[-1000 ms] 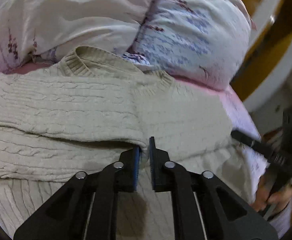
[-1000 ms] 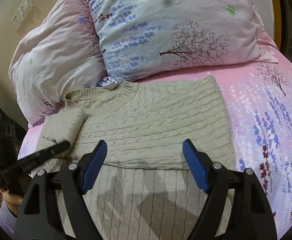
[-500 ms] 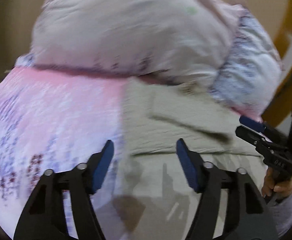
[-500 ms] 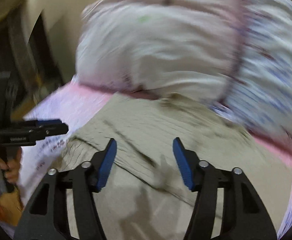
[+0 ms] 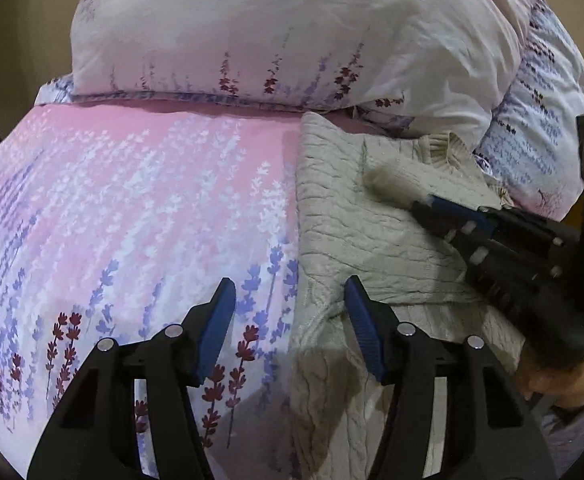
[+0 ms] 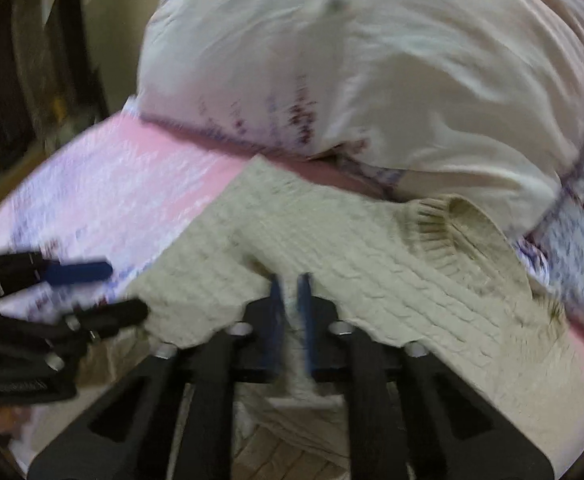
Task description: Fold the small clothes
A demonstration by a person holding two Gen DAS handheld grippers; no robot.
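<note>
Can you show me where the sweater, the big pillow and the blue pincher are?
sweater [image 5: 356,216]: left wrist view, cable-knit body.
big pillow [image 5: 292,28]: left wrist view, white top.
left gripper [image 5: 289,320]: left wrist view, between its blue fingertips.

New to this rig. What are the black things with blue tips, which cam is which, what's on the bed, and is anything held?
There is no robot here: a person holds a hand tool with a two-finger claw in each hand. Each picture comes from a fisheye camera mounted on one tool, looking out along its fingers.

In the left wrist view, the left claw is open over the edge of a beige cable-knit sweater, which lies on a pink floral bedsheet below the pillows. The other tool reaches in from the right side of that view.

In the right wrist view, which is blurred, the right claw is shut on a fold of the sweater. The left claw shows at that picture's left edge.
</note>
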